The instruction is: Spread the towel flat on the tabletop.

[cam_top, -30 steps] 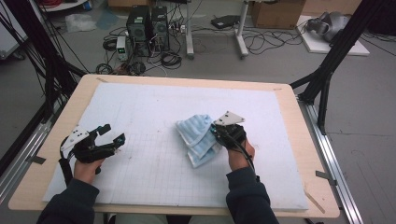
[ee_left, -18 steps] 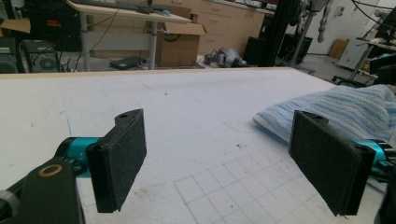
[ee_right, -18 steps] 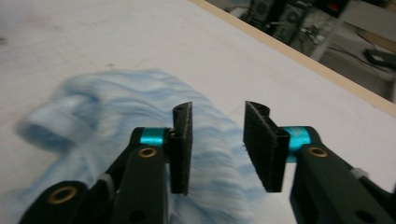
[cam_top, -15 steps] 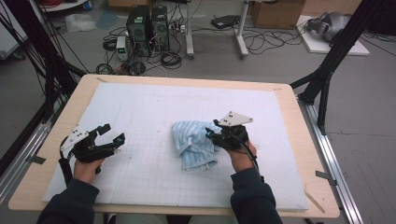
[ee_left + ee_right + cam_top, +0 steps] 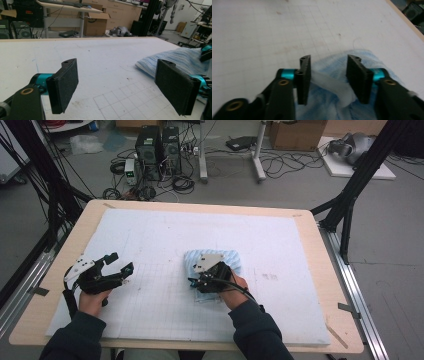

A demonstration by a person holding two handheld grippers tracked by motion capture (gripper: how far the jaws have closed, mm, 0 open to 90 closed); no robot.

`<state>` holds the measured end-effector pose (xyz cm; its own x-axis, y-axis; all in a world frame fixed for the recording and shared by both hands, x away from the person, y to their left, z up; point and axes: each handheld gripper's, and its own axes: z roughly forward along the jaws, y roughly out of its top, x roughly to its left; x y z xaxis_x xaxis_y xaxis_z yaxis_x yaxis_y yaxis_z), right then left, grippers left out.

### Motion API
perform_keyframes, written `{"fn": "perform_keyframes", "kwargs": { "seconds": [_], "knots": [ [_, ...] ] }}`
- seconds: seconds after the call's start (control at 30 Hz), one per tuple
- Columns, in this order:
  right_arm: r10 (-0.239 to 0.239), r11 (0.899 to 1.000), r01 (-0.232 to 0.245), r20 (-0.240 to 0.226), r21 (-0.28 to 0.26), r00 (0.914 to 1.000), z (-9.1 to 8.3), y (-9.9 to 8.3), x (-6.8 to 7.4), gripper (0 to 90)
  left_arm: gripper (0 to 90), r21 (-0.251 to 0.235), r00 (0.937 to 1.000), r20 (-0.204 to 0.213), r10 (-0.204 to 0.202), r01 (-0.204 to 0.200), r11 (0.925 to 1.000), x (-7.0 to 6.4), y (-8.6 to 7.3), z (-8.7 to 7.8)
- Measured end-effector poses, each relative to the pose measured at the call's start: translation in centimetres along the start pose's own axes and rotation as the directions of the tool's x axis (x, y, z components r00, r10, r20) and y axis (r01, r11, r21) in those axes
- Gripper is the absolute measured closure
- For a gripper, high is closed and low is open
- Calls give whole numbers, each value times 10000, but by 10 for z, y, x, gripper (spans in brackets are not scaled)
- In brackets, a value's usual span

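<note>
A light blue striped cloth (image 5: 233, 258) lies bunched on the white mat (image 5: 280, 240), right of centre. My right gripper (image 5: 196, 283) rests on its near-left part, pointing left. In the right gripper view, the right gripper (image 5: 328, 75) has its jaws apart, and a pale fold of the cloth (image 5: 329, 83) lies loosely between them. My left gripper (image 5: 117, 263) hovers over the mat's left side, well away from the cloth. The left gripper (image 5: 117, 87) is open and empty in its own view, with the cloth (image 5: 178, 58) ahead to the right.
The mat covers a wooden table (image 5: 330, 285) whose bare rim runs along every side. Black frame posts (image 5: 350, 195) stand at the right and left corners. Computer towers (image 5: 159, 145) and cables sit on the floor beyond the far edge.
My right gripper has moved left and nearer to the person, drawing the cloth over itself into a smaller heap. The left gripper has stayed where it was.
</note>
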<state>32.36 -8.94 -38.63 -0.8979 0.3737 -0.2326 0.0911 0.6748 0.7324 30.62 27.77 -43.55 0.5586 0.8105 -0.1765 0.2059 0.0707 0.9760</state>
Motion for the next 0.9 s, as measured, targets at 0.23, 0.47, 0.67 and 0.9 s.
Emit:
{"fn": "perform_keyframes", "kwargs": {
  "seconds": [0.23,0.47,0.67,0.9],
  "knots": [
    [676,9977,-683,812,59,9944,-1,-9,-21,893,196,29,10000,28,15,-16,10000,-1,0,0],
    [1829,9817,-1737,1317,-785,9743,-20,-19,-43,893,196,38,10000,25,14,-14,10000,0,0,1],
    [1690,9843,-1681,113,-544,9856,-10,-18,-36,523,197,53,10000,17,-1,1,10000,0,-1,2],
    [754,9930,-826,859,840,9934,9,-18,-28,702,198,89,10000,53,81,-81,9999,-3,0,1]
  ]
}}
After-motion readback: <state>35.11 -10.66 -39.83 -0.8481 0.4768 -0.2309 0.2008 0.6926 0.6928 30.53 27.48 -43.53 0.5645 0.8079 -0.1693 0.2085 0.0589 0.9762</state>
